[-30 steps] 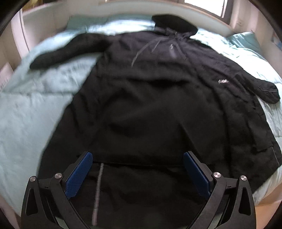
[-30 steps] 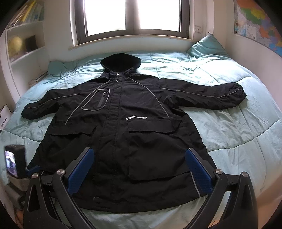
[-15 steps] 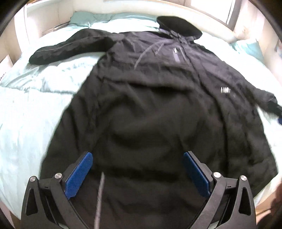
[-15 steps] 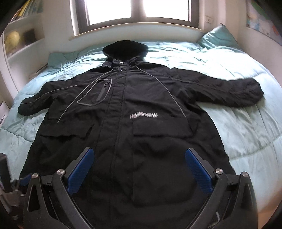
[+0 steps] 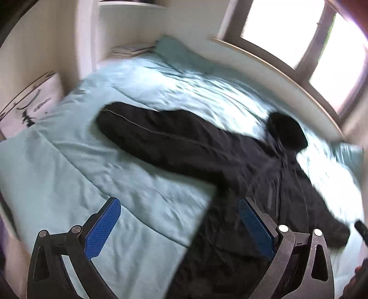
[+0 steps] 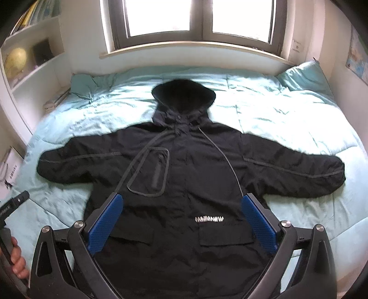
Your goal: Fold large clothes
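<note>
A large black hooded coat (image 6: 184, 184) lies flat and face up on the bed, sleeves spread wide, hood (image 6: 184, 96) toward the window. My right gripper (image 6: 182, 220) is open above the coat's chest, near the white logo (image 6: 209, 219), with nothing between its blue pads. In the left wrist view the coat (image 5: 264, 184) runs off to the right and its left sleeve (image 5: 147, 138) stretches across the quilt. My left gripper (image 5: 179, 227) is open over the coat's left edge, holding nothing. Its handle and a hand (image 6: 16, 260) show at the right view's lower left.
The bed carries a light teal quilt (image 6: 287, 119) with a pillow (image 6: 306, 76) at the far right corner. A window (image 6: 195, 18) and sill stand behind the bed. Shelves (image 6: 30, 62) with a globe line the left wall. A white box (image 5: 30, 103) sits by the bed's left side.
Both grippers have moved forward over the coat. The left gripper has swung left, now looking at the left sleeve and the left wall. Both remain open.
</note>
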